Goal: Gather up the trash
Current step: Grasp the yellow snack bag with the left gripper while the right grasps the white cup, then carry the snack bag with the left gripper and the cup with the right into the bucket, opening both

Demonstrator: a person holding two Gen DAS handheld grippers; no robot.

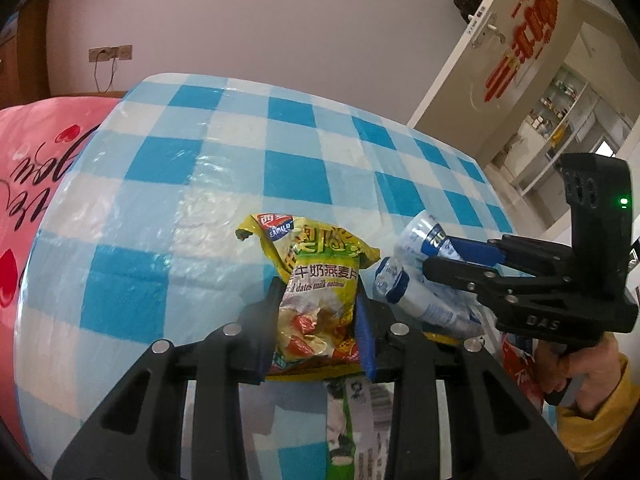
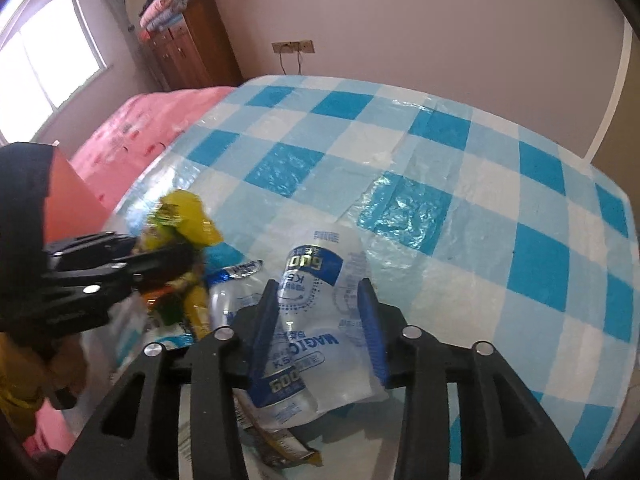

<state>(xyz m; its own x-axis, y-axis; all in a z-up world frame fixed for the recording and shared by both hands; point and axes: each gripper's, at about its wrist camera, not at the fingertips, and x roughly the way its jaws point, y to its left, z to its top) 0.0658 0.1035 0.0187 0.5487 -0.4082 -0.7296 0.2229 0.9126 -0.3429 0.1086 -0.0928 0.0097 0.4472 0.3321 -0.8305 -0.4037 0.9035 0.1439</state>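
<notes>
L gripper (image 1: 318, 316) fingers nearly closed, pinching the yellow oatmeal packet (image 1: 316, 280), lifted above the blue-check worktop (image 1: 224, 184). R gripper (image 2: 320, 320) just right of that packet; fingers part open w/ the clear blue-print wrapper (image 2: 316, 320) between them, pads touching its sides, grip looks loose. More wrappers (image 2: 280, 446) lie under both, near worktop's front edge.

Home bedroom, pink bedding (image 2: 152, 128), wooden wardrobe (image 2: 192, 44), window (image 2: 48, 64), checked tablecloth (image 2: 440, 168)
</notes>
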